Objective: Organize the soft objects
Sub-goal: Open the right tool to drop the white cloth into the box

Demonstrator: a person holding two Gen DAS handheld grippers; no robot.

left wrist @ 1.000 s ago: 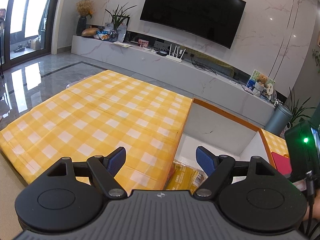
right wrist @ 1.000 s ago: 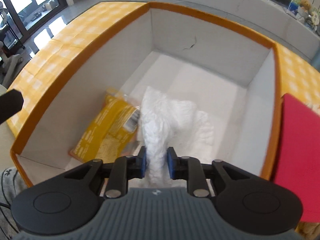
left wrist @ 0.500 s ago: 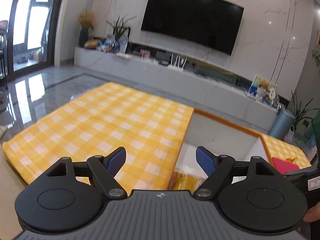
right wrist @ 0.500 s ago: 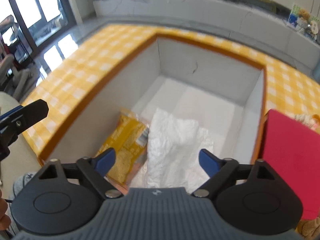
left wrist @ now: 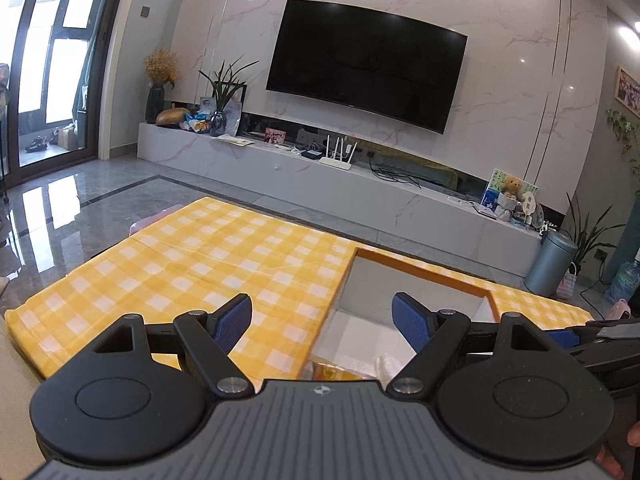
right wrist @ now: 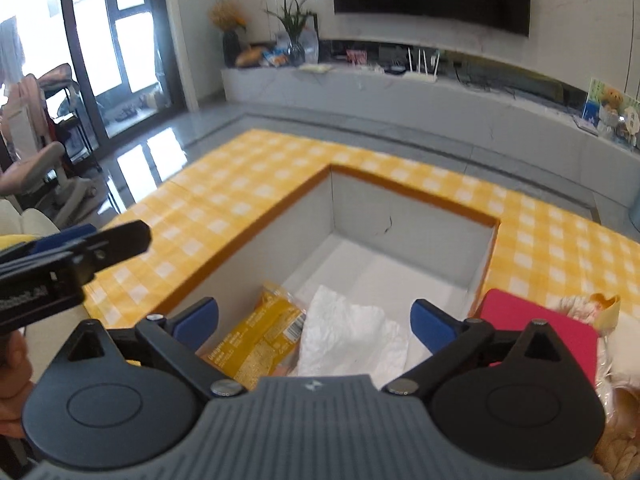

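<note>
Lying crumpled — white soft bag [right wrist: 352, 336]

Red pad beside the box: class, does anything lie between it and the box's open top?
Nothing visible does. The red pad lies on the checked cloth against the box's right rim. Inside, the yellow packet and white bag sit near the front; the far floor is bare.

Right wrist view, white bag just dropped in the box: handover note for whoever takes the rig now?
Right gripper: jaws have just opened, nothing between them, above the box.
Left gripper: open, empty, over the box's left edge.
Done: white bag and yellow packet lie on the box floor.
Left: red item and a pale soft thing on the checked cloth, right of the box.
</note>
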